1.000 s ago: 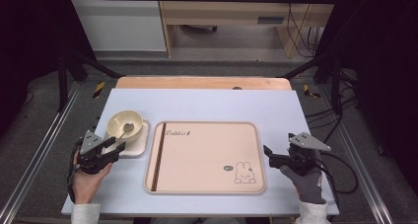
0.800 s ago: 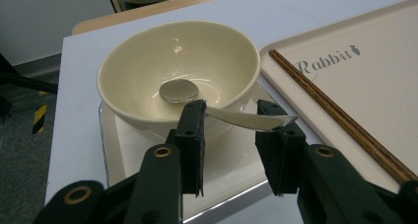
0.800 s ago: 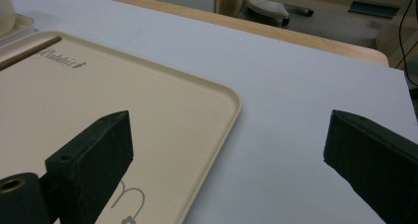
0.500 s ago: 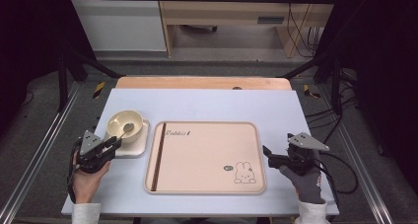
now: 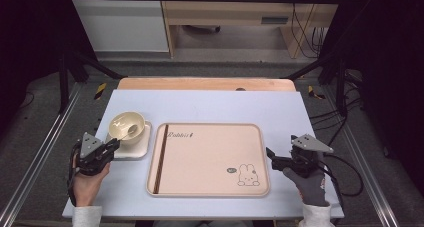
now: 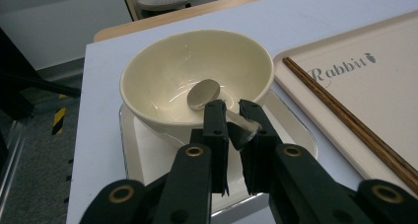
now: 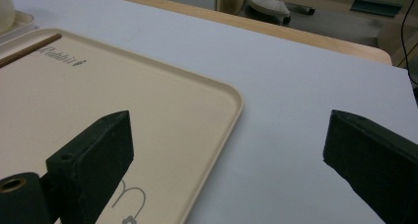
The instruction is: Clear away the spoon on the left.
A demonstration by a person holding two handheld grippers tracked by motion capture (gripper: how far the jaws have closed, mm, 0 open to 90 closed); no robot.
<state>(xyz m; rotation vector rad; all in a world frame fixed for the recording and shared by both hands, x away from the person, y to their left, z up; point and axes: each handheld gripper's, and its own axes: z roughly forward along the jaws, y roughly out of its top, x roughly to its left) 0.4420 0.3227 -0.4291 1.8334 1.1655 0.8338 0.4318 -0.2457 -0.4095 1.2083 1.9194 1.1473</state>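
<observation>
A cream bowl (image 5: pixel 126 125) (image 6: pixel 197 81) stands on a small white square plate (image 5: pixel 142 146) (image 6: pixel 148 160) at the table's left. A metal spoon (image 6: pixel 203 93) lies in it, its handle sticking out over the near rim. My left gripper (image 5: pixel 114 146) (image 6: pixel 231 108) sits at that rim; its jaws have just been closing and now pinch the spoon's handle between them. My right gripper (image 5: pixel 270 154) (image 7: pixel 226 135) hovers open with nothing in it, just right of the beige rabbit tray (image 5: pixel 210 157) (image 7: pixel 98 86).
A pair of brown chopsticks (image 5: pixel 160 157) (image 6: pixel 345 115) lies along the tray's left edge. The table (image 5: pixel 210 104) is pale blue with a wooden strip at the far side. Dark frame posts stand at both sides.
My left gripper's jaws have narrowed onto the spoon handle at the bowl's rim. Neither hand has shifted.
</observation>
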